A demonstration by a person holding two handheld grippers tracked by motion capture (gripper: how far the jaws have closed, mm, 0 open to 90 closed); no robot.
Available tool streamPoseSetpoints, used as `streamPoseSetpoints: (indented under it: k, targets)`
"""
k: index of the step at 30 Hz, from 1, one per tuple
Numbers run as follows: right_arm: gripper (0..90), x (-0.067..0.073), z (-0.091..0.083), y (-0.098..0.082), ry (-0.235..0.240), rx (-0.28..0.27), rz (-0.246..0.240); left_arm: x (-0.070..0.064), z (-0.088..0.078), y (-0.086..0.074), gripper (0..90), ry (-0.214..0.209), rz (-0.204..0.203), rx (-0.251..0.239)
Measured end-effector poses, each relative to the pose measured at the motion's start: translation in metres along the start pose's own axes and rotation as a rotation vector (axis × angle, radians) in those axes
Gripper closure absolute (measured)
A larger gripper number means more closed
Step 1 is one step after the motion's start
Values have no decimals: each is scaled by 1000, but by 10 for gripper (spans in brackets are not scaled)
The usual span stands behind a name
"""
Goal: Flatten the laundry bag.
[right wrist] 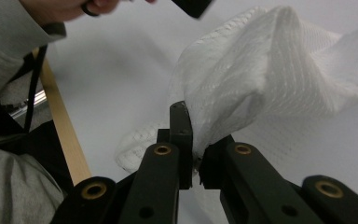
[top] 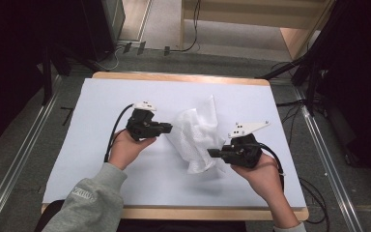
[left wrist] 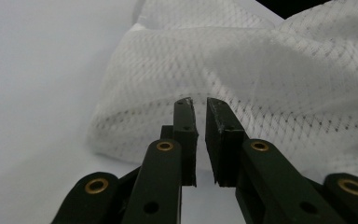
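I see a table (top: pixel 193 212) with a light wooden edge, its top covered by a white sheet (top: pixel 101 159). A crumpled white mesh cloth (top: pixel 198 135) lies on the sheet, and part of it is lifted off the surface. In the left gripper view, the cloth sits just past my fingertips (left wrist: pixel 185 112), with bare sheet to their left. In the right gripper view, the cloth bunches up between and above the fingertips (right wrist: pixel 179 116), and the table's wooden edge runs off to their left.
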State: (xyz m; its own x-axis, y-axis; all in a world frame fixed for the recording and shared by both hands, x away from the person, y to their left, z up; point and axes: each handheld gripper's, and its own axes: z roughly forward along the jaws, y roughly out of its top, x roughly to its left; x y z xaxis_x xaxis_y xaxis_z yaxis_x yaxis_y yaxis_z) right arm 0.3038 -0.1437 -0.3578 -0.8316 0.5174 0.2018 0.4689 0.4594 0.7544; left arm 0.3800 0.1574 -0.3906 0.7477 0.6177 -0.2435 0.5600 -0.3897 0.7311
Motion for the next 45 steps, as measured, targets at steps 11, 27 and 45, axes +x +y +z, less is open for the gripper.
streamPoseSetpoints:
  k: [11, 27, 45]
  targets:
    - [875, -7, 34, 36, 34, 20, 11, -1, -7, -12, 783, -47, -7, -28]
    - [874, -40, 119, 50, 87, 97, 71, -10, -25, -32, 497, -109, -13, -32]
    - [466, -39, 80, 40, 7, -13, 77, 11, -4, -38, 878, -41, -106, 8]
